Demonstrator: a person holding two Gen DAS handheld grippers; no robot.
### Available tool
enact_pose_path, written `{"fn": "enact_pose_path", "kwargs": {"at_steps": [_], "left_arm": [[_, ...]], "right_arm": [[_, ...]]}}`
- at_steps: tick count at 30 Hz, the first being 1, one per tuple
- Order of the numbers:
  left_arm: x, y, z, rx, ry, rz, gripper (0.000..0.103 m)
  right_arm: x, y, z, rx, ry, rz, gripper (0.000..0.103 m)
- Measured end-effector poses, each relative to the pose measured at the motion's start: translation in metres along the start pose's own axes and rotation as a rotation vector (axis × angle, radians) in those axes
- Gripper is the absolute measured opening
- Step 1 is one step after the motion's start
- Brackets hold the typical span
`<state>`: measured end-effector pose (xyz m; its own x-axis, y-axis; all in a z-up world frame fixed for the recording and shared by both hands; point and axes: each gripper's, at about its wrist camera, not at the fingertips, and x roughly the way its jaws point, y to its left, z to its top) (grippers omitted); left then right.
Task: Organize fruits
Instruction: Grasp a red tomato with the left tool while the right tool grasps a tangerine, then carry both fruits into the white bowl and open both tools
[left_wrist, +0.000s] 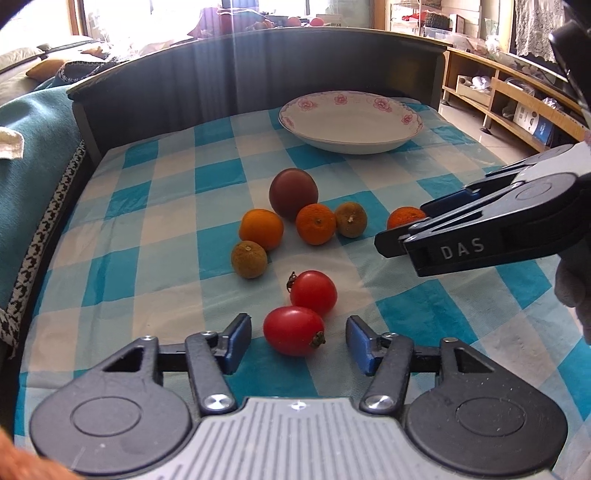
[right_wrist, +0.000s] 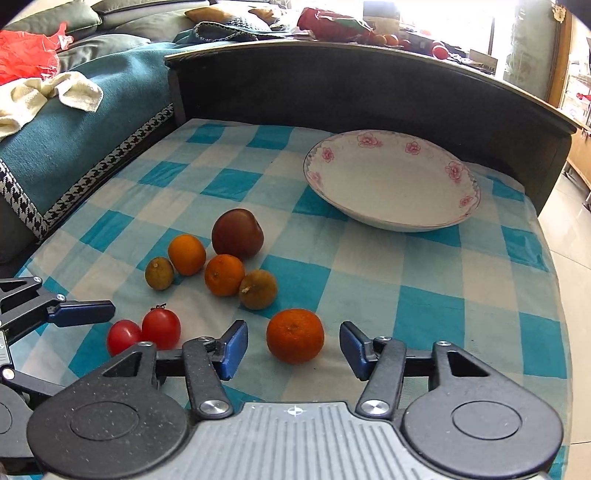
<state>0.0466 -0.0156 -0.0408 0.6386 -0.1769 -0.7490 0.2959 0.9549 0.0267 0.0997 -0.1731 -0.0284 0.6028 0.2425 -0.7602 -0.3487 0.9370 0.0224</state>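
Straddling: L gripper (left_wrist: 298, 339) fingers wide apart round oval red tomato (left_wrist: 293, 336), not touching.
R gripper (right_wrist: 293, 345): fingers wide apart round small orange mandarin (right_wrist: 294, 335).
Beyond: fruit cluster, white floral-rimmed bowl (right_wrist: 391, 216) on checked table.

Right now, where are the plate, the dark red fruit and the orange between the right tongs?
plate (right_wrist: 391, 181): right wrist view, bare inner surface.
dark red fruit (left_wrist: 293, 192): left wrist view, middle of its skin.
orange (right_wrist: 294, 335): right wrist view, centre, near its stem dimple.

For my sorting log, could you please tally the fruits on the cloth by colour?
Red tomatoes: 2
Orange citrus: 3
Brownish-green fruits: 2
Dark reddish-brown fruit: 1
Total: 8
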Motion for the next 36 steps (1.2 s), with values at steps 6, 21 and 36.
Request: {"fn": "enact_pose_path", "kwargs": {"at_steps": [6, 21, 36], "left_arm": [[-0.001, 0.002, 0.001, -0.02, 0.01, -0.02, 0.055], [-0.001, 0.007, 0.006, -0.05, 0.024, -0.026, 0.041], [-0.002, 0.003, 0.045, -0.057, -0.047, -0.049, 0.041]], "right_arm": [[0.006, -0.001, -0.001, 0.012, 0.019, 0.017, 0.038], [0.008, -0.001, 0.001, 0.004, 0.026, -0.004, 0.028], [-0.012, -0.015, 0.011, 0.07, -0.025, 0.003, 0.028]]}}
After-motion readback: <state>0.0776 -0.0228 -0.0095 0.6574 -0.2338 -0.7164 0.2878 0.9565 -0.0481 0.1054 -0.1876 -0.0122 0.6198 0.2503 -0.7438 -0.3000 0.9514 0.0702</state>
